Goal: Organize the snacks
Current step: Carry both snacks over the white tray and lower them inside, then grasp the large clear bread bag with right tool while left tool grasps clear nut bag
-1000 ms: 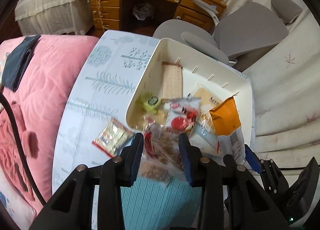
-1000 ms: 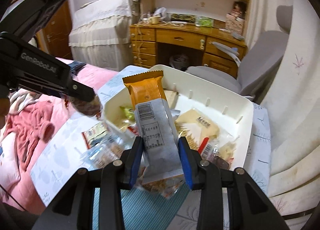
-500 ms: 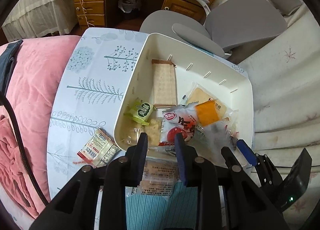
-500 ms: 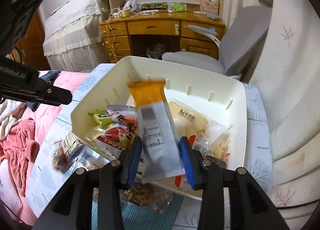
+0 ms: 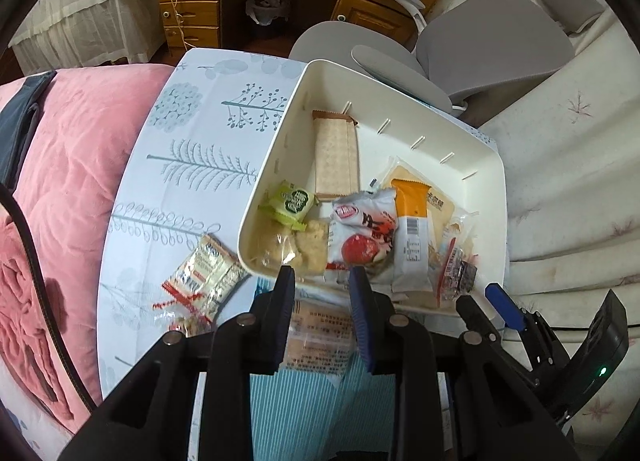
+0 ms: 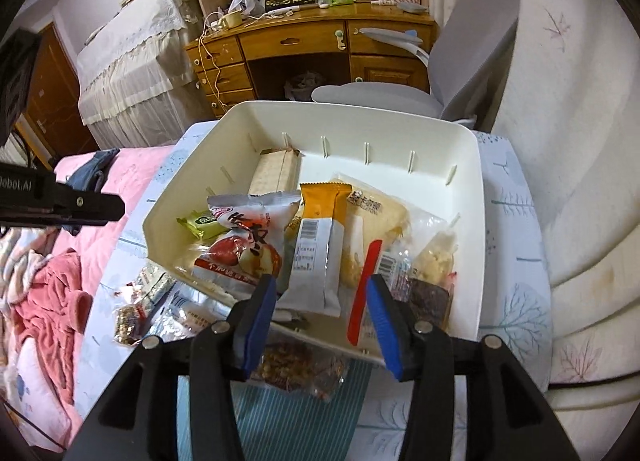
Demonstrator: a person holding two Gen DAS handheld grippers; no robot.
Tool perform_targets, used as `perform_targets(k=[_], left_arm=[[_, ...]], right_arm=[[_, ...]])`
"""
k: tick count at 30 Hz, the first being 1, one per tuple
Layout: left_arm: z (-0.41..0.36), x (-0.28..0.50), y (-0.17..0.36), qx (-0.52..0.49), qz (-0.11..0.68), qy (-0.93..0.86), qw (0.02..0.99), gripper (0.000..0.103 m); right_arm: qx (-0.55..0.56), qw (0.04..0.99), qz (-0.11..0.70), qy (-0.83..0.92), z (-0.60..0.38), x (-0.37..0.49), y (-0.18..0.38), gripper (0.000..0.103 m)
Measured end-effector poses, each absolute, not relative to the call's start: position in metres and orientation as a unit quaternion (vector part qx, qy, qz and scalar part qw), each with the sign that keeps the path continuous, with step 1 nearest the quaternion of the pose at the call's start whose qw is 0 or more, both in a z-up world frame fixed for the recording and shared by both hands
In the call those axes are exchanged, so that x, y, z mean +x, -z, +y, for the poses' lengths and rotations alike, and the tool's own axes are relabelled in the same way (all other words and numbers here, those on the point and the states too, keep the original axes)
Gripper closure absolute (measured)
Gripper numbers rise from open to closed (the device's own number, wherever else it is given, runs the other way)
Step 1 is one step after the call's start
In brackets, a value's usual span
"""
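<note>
A white bin (image 6: 478, 165) sits on the table, full of snack packs (image 6: 316, 249). Two more packs (image 5: 204, 277) lie just outside it.

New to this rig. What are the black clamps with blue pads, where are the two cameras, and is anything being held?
No robot arm here: a person holds a two-finger clamp in each hand, with a fisheye camera on each looking along its fingers. One picture is from the left clamp, one from the right.

On the tree-print tablecloth sits a white plastic bin of wrapped snacks, including an orange-and-white packet. A few wrappers, such as a red-and-white striped one, lie outside.

The left gripper is shut and holds nothing. The right gripper is opening, its pads clear of the orange-and-white packet lying in the bin.
</note>
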State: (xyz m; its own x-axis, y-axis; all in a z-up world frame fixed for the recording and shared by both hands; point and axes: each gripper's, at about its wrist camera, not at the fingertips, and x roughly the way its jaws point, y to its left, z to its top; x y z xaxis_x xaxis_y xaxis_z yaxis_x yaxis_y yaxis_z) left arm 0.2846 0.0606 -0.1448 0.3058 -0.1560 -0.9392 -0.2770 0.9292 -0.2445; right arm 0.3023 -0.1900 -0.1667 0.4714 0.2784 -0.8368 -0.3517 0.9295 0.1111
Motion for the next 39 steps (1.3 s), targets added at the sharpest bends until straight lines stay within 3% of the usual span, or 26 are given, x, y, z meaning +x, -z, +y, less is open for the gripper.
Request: perform_targets(k=[5,17,27,33,39], left_arm=[[0.056,0.263,0.142,-0.193,0.585,-0.047,0.786,0.074],[0.063,0.203,0.149,-0.213,0.583,-0.095,0.778,0.063],[0.089,0.168,0.172,-0.234,0.594,-0.133,0.758,0.052],[0.106,0.157,0.190,-0.234,0.609,-0.137,0.745,0.033],[0.124,0.156,0.205,-0.218,0.621,-0.124,0.743,0.031]], right_arm=[[-0.007,0.850,0.491,-0.190,-0.204,0.296,0.160,0.048],[0.042,0.825,0.521,-0.213,-0.224,0.275,0.160,0.046],[0.094,0.781,0.576,-0.223,-0.223,0.266,0.186,0.039],[0.109,0.765,0.595,-0.221,-0.208,0.257,0.198,0.038],[0.116,0.755,0.610,-0.210,-0.187,0.249,0.208,0.031]])
